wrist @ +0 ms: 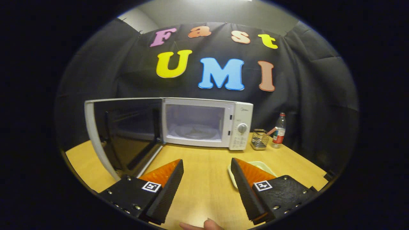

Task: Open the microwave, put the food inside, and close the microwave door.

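The hand-held gripper point(207, 167) is held above the wooden tabletop point(204, 185) with its two fingers spread wide apart and nothing between them but bare wood. The microwave point(207, 123) stands well beyond the fingers at the far side of the tabletop, against the booth wall. Its door point(123, 135) is swung fully open to the left, reaching forward to a point just beside the left finger. The cavity is exposed, and a round glass turntable point(195, 131) lies on its floor; no food is seen on it. The control panel with a round dial point(242, 128) occupies the right end of the microwave front. A pale dish point(260, 165) rests on the tabletop directly behind the right finger, which covers most of it; its contents cannot be made out. Near the microwave's right side stands a wire mesh holder point(259, 140) with an item leaning out of it, and just beside that an upright clear bottle point(279, 130) with a red cap and label. Fingertips of a person's hand point(203, 225) show at the near end of the tabletop, below the gap between the fingers.
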`<control>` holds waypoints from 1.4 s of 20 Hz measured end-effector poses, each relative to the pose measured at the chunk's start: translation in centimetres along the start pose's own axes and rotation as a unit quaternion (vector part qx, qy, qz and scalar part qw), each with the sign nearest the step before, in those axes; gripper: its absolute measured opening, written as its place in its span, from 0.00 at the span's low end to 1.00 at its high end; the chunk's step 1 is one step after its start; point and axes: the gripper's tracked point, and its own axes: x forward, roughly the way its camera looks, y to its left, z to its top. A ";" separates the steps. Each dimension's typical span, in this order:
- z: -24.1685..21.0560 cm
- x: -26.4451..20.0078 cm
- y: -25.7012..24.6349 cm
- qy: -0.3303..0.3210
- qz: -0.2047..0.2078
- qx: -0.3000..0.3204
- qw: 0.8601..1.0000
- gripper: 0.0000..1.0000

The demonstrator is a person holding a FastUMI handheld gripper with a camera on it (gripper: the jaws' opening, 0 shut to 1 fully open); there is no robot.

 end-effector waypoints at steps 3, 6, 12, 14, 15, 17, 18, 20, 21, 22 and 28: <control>-1.9 2.6 -3.8 0.031 -0.045 -0.001 0.998 0.97; -4.0 5.4 -6.5 0.084 -0.056 0.018 0.995 0.96; -7.7 9.5 -9.5 0.157 -0.064 0.049 0.984 0.96; -9.1 10.2 -9.4 0.190 -0.054 0.065 0.978 0.96; -9.5 10.8 -9.7 0.196 -0.055 0.068 0.977 0.96; -10.8 11.5 -9.8 0.219 -0.056 0.069 0.972 0.96; -11.6 11.6 -9.6 0.236 -0.051 0.076 0.967 0.97; -11.3 11.9 -9.6 0.227 -0.046 0.085 0.969 0.96; -11.4 12.3 -9.7 0.217 -0.044 0.081 0.972 0.95; -11.4 12.2 -9.7 0.213 -0.042 0.088 0.972 0.89; -8.6 11.2 -7.2 0.154 0.015 0.114 0.981 0.76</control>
